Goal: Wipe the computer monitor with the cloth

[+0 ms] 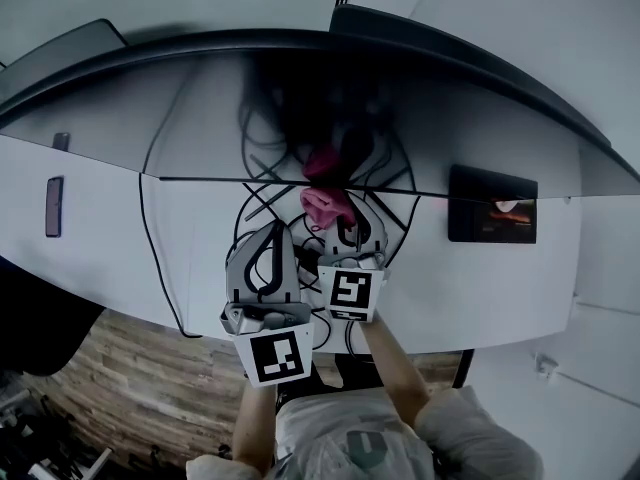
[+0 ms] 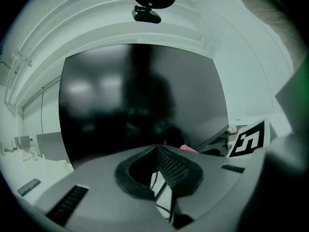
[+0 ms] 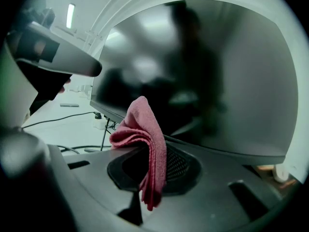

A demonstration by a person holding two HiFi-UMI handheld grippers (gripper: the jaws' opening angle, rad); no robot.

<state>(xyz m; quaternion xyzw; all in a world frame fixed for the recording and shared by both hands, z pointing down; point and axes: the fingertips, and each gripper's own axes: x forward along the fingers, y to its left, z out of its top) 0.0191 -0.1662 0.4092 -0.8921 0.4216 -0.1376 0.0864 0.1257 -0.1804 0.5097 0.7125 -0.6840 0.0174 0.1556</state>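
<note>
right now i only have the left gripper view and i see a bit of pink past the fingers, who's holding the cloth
Observer: The right gripper is. Its fingers are shut on the pink cloth, which hangs folded between them.
Operator: is it on the screen
Observer: In the head view the cloth nearly meets its own pink reflection at the monitor's lower edge. I cannot tell whether they actually touch.
Operator: anything off to the right
Observer: A dark flat device with a lit screen lies on the desk, to the right of the right gripper.

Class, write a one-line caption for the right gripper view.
Right gripper pinches a pink cloth before the dark monitor screen.
</note>
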